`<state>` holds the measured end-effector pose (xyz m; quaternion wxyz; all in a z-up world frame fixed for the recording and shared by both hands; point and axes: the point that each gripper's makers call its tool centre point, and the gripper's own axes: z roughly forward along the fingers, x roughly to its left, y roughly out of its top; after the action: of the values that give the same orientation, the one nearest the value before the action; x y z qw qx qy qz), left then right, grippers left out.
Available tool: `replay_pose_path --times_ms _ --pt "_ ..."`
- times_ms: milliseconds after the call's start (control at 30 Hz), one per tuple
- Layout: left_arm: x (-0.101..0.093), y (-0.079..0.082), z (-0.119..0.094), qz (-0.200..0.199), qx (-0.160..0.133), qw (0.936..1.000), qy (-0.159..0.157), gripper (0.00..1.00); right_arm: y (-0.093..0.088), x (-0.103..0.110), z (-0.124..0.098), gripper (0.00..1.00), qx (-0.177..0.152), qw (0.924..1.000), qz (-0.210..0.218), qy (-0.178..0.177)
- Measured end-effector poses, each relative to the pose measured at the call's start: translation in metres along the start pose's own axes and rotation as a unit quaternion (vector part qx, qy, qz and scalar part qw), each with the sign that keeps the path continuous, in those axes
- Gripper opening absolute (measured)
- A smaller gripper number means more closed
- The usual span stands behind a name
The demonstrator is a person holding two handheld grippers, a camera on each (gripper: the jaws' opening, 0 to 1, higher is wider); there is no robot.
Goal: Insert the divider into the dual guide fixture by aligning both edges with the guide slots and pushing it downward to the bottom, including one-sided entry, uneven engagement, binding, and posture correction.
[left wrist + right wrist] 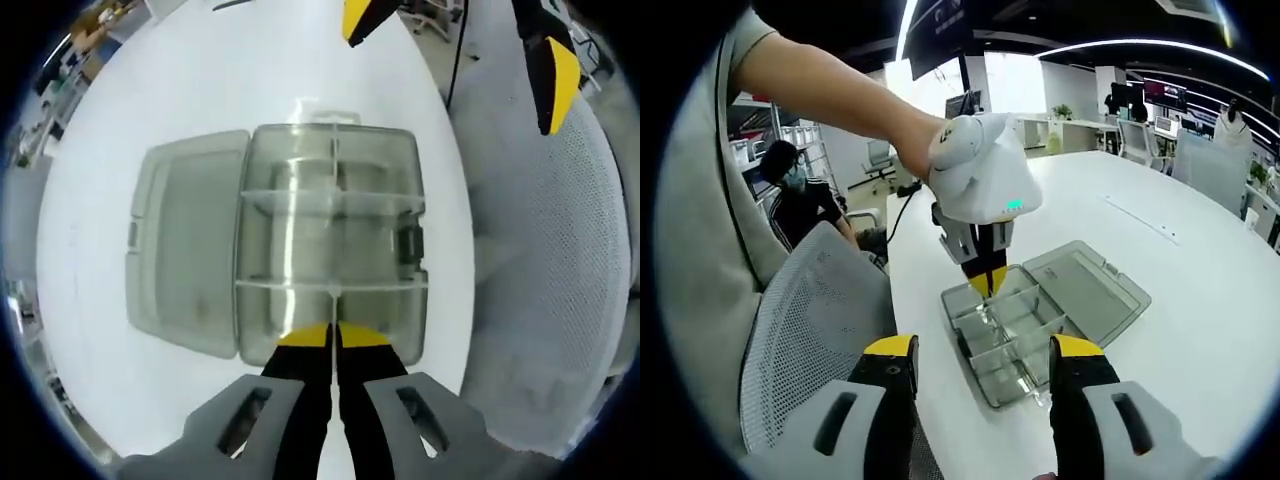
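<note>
We hold two grippers over a clear plastic box (330, 240) that lies on the white table (200, 90), its lid (185, 245) folded open flat beside it. We use the box as our landmark.

The left gripper (332, 335) stands at the near edge of the box, pointing down into it, with its yellow-tipped jaws pressed together. They seem to pinch the top of a thin clear divider (333, 270), which runs away from the gripper along the middle of the box. We cannot see the pinched edge itself clearly, because the plastic is transparent. In the right gripper view the same left gripper (987, 282) comes down from above, held by a hand (975, 165), with its tips at the far end of the box (1015, 335).

The right gripper (985, 365) is spread wide and holds nothing. It hovers apart from the box, on the side next to a grey mesh chair (815, 320). So the left gripper is the nearer one and does the work.

The long axis of the divider lies in line with the left gripper's jaws. Two cross walls (330, 200) already divide the box into compartments. In our judgement the next push must go straight down; if one end enters its slot deeper than the other, the divider may bind.
</note>
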<state>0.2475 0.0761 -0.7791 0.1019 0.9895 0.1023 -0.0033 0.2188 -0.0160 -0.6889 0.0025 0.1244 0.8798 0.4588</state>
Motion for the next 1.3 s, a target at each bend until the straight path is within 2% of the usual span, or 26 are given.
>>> replay_pose_path --times_ms 1300 --pt "0.0000 -0.0004 0.0039 -0.005 -0.011 0.9998 0.014 0.00 -0.0015 0.0003 -0.0020 0.50 0.002 1.0000 -0.001 -0.001"
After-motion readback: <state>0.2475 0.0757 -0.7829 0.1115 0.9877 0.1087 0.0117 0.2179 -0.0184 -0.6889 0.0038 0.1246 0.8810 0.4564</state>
